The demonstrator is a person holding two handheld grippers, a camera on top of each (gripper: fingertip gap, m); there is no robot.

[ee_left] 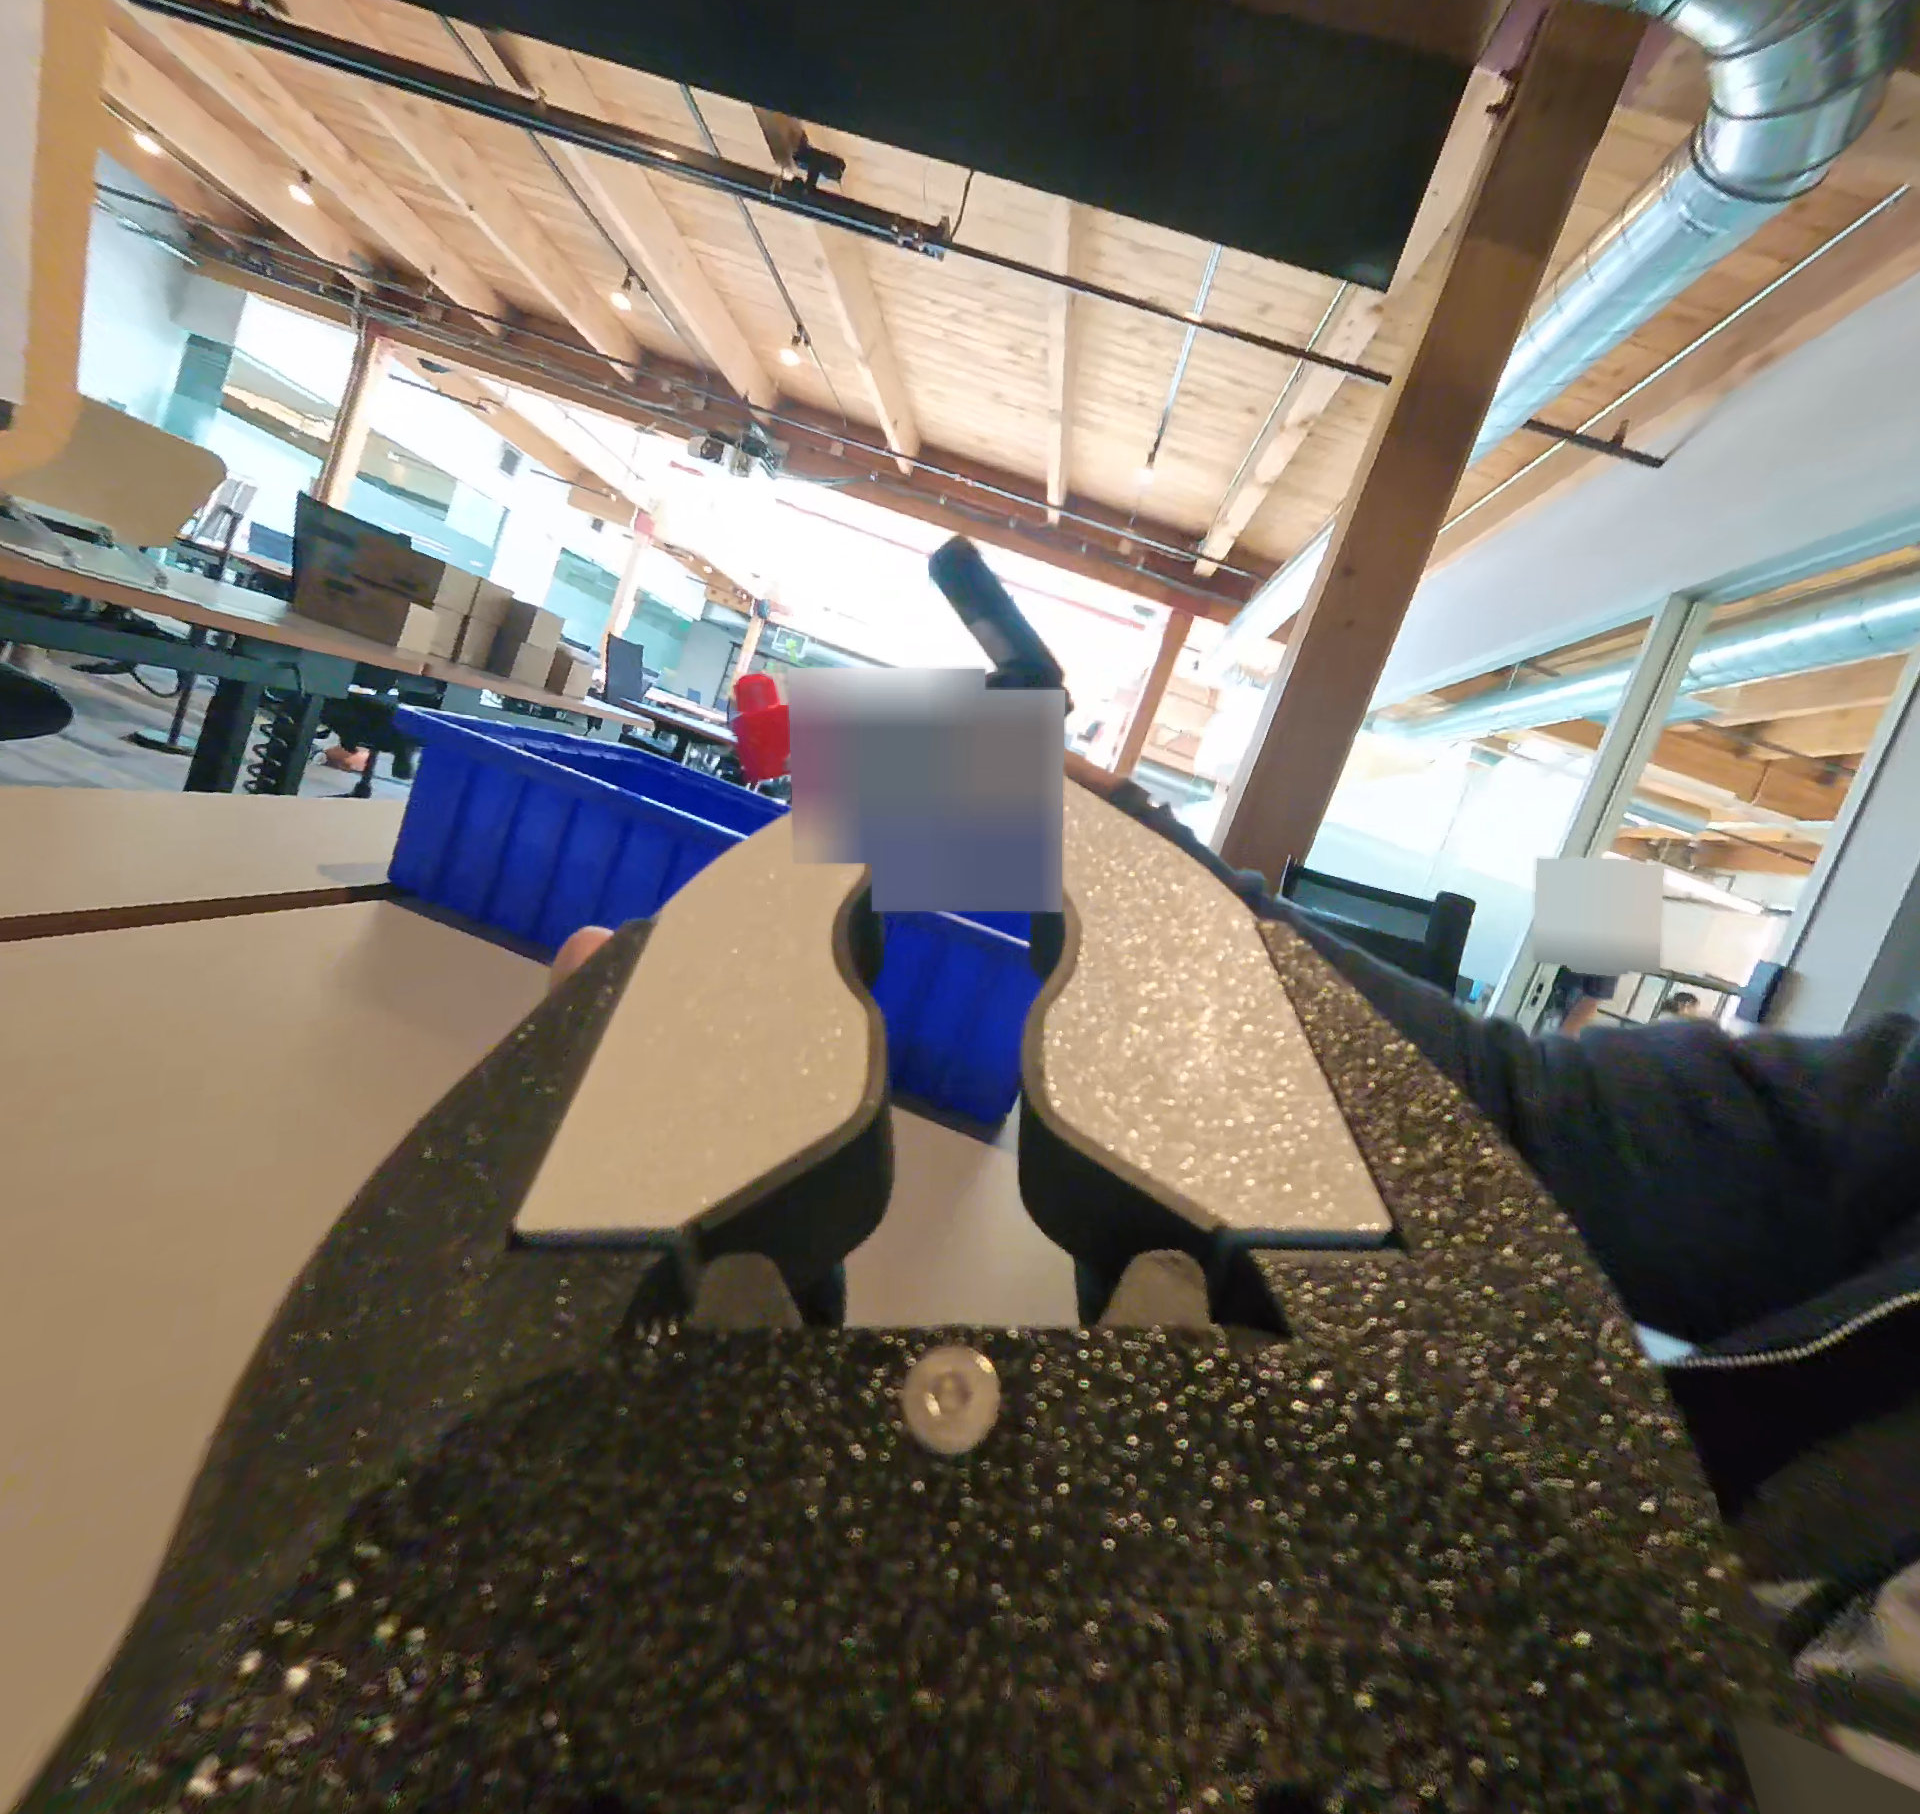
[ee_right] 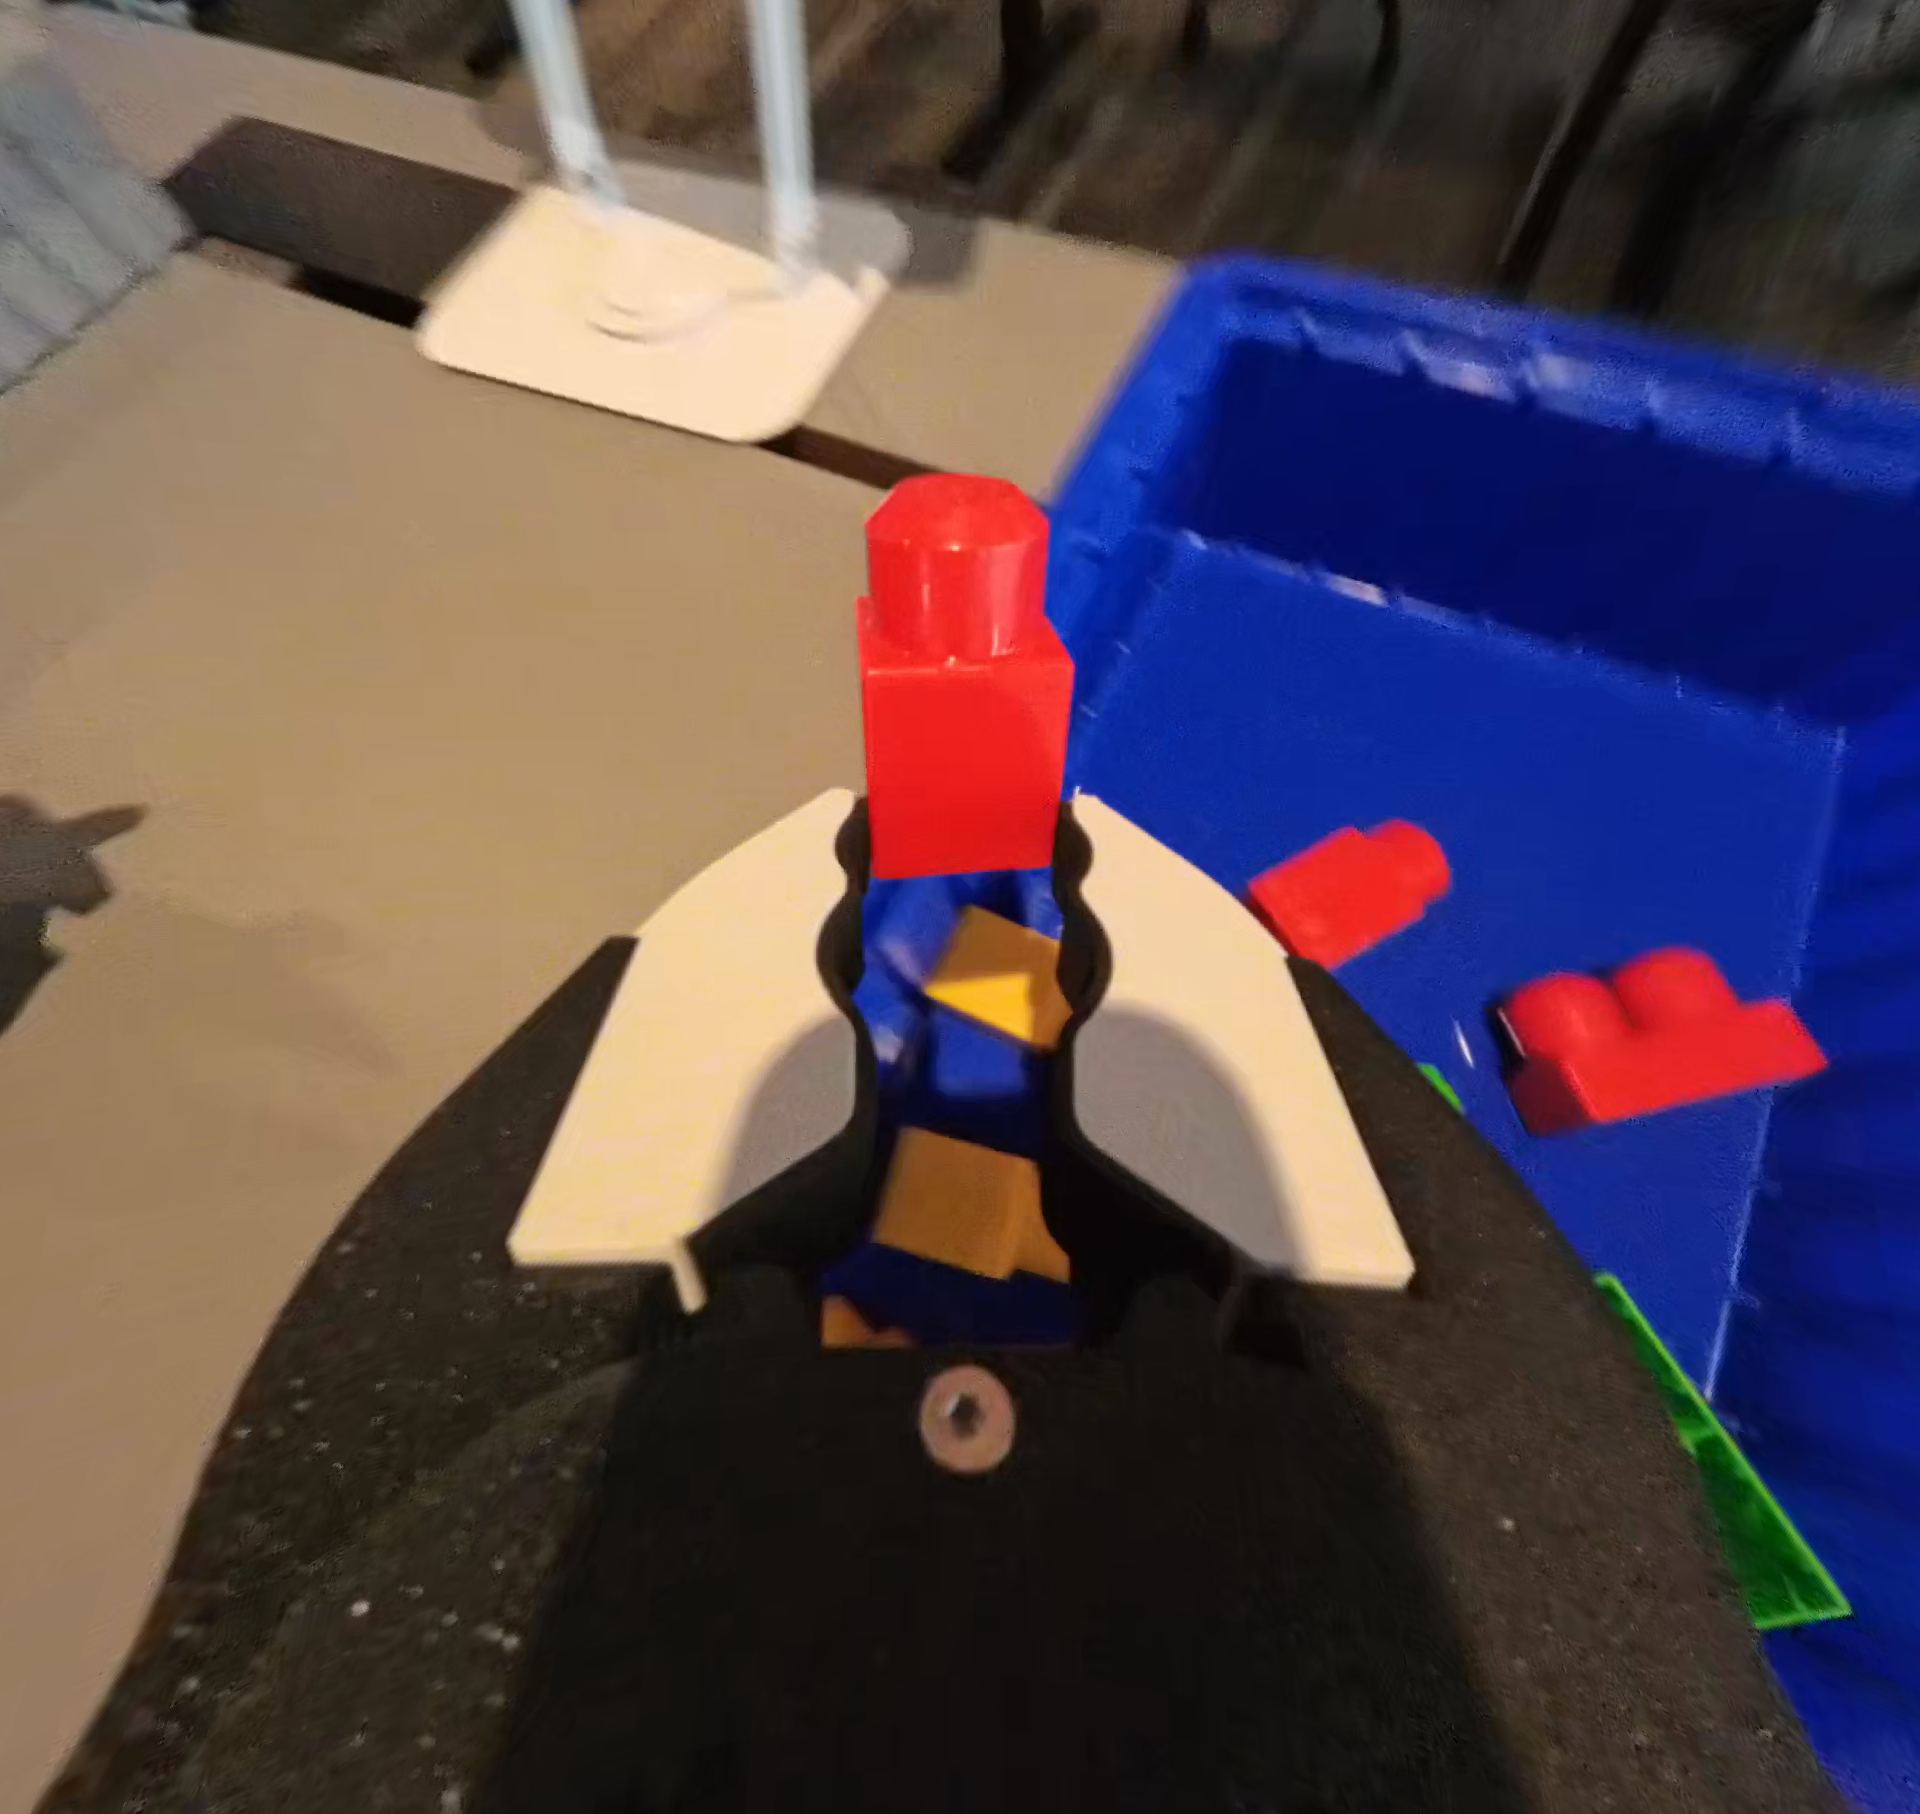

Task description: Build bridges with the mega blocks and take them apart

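Observation:
My right gripper (ee_right: 961, 829) is shut on a red one-stud block (ee_right: 966, 715) and holds it upright above the near left corner of the blue bin (ee_right: 1455, 684). In the bin lie two red blocks (ee_right: 1351, 891) (ee_right: 1652, 1037), a green piece (ee_right: 1745, 1504) and yellow blocks (ee_right: 997, 985). My left gripper (ee_left: 961, 891) hangs low over the table (ee_left: 208, 1037), jaws apart, with nothing between them; a blurred patch covers the tips. Beyond it are the blue bin (ee_left: 582, 829) and the red block (ee_left: 764, 725).
A white stand base (ee_right: 665, 330) with two thin posts sits on the table (ee_right: 312, 725) at the far left. A dark sleeve (ee_left: 1662, 1141) reaches in from the right in the left wrist view. Desks and boxes stand far behind. There is about 35 centimeters between the tips of the two grippers. The green piece (ee_right: 1745, 1504) is closer to my right gripper, around 20 centimeters from its tips; the left tips are 55 centimeters off.

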